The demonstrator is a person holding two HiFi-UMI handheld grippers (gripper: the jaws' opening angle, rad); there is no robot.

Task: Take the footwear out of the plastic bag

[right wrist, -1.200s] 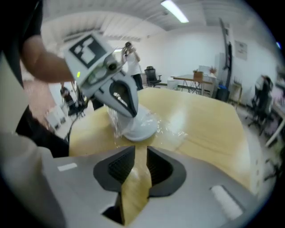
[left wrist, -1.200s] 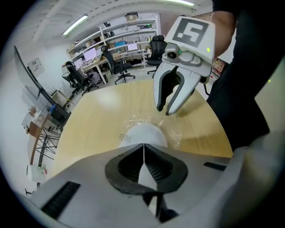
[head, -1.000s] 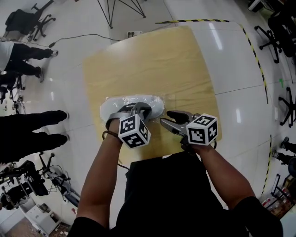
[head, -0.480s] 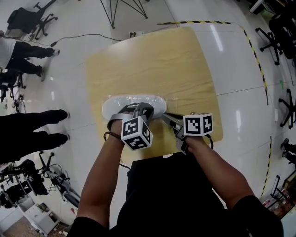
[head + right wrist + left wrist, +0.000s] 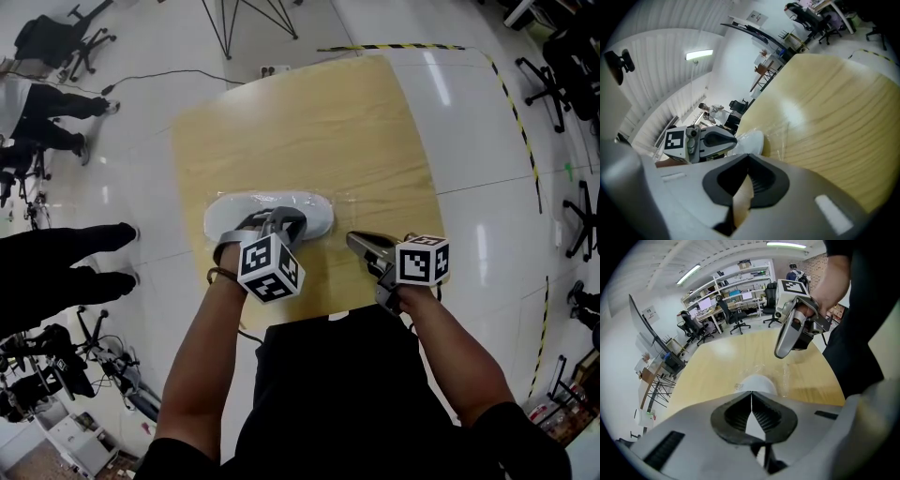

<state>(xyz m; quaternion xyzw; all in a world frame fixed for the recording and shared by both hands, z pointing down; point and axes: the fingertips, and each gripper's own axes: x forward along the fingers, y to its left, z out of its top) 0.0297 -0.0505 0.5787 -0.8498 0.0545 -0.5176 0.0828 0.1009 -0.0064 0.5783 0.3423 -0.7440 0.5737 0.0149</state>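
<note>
A white shoe lies on its side inside a clear plastic bag on the wooden table. My left gripper rests on the shoe's near side with its jaws shut. In the left gripper view the shoe shows just past the closed tips. My right gripper sits to the right of the shoe, near the bag's loose end. Its jaws have just been closing and now stand shut. In the right gripper view the bag's film lies just ahead of it; I see no film between the pads.
The table's near edge runs just under both hands. A person's dark legs stand at the left on the floor. Office chairs, a tripod and a yellow-black tape line surround the table.
The right gripper's jaws went from wide open to shut; it rolled and drew right, away from the shoe. The left gripper and the shoe stayed put.
</note>
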